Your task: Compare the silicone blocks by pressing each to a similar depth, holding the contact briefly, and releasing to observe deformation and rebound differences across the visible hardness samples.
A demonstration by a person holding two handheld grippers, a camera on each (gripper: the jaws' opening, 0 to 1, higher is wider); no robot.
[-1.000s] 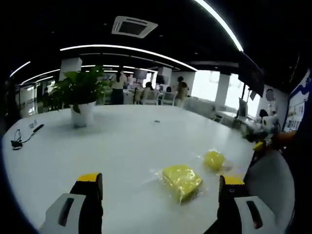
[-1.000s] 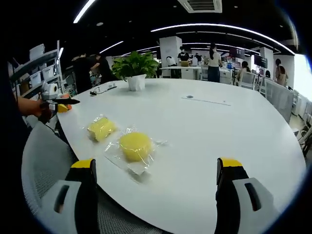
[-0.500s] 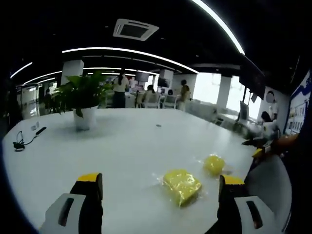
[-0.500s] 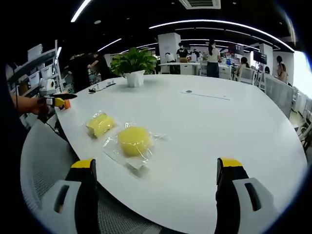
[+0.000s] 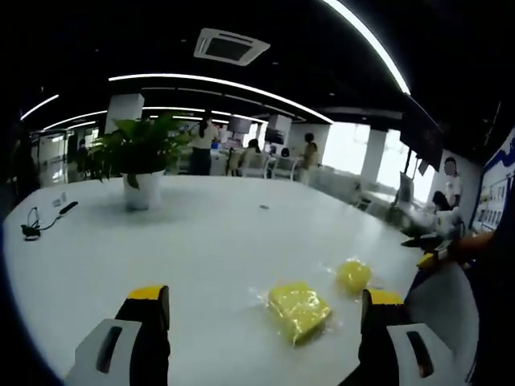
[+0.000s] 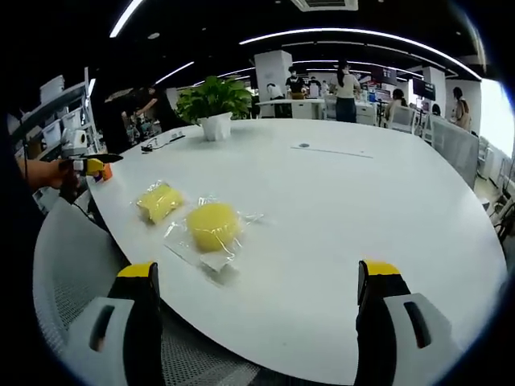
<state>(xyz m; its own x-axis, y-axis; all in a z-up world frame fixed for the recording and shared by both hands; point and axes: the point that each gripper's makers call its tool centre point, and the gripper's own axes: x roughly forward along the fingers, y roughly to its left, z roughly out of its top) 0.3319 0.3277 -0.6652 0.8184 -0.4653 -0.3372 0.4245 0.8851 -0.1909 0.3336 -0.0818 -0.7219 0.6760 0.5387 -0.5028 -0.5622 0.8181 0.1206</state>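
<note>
So no block is pressed yet; I think this is the start, with both tools up above the white table (image 6: pixel 362 209).

Two yellow blocks lie in clear bags near the edge: a square block (image 5: pixel 298 310) and a round block (image 6: pixel 212 226), just beside each other.

Left gripper (image 5: pixel 261 342) and right gripper (image 6: pixel 261 322) are wide open, holding nothing. Next, one must come down onto a block.
</note>
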